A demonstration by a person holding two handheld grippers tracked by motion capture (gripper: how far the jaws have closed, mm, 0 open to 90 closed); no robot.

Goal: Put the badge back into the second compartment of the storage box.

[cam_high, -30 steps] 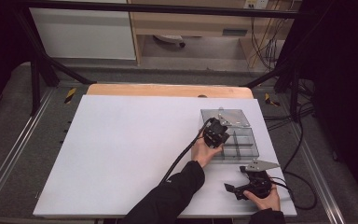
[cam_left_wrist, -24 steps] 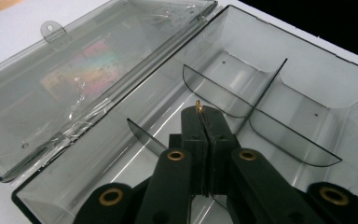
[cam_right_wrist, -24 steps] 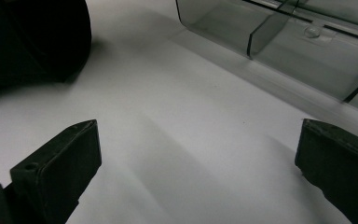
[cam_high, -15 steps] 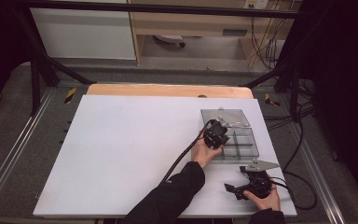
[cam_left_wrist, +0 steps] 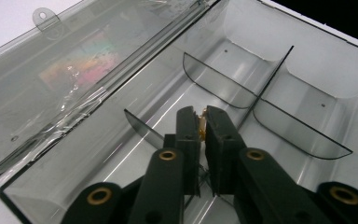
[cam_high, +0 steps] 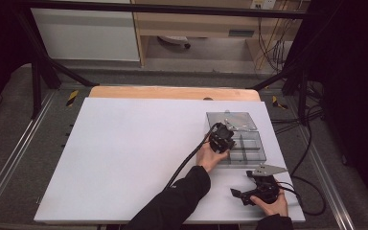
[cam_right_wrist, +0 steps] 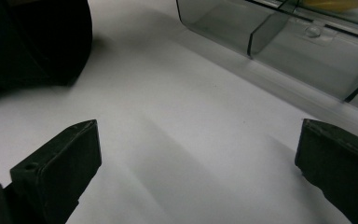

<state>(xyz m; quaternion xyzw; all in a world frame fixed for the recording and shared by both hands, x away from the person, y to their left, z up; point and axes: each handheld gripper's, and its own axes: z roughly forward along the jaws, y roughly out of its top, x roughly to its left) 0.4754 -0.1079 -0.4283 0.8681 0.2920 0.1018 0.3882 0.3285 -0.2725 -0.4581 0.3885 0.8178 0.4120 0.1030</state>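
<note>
Right gripper [cam_high: 243, 195], jaws held wide apart with nothing between them, is rested on the white table [cam_high: 124, 158] just before the clear compartment box [cam_high: 254, 152]. Left gripper [cam_left_wrist: 203, 122], jaws just begun opening, is seen inside the box, a small yellowish piece [cam_left_wrist: 202, 125] between its pads. Behind the box, the lid [cam_high: 235, 120] is laid open.

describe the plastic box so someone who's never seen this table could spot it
On the white table, look to the far right side. The clear smoky plastic box lies there with its hinged lid flung open and thin dividers inside; the left gripper reaches into it.
</note>
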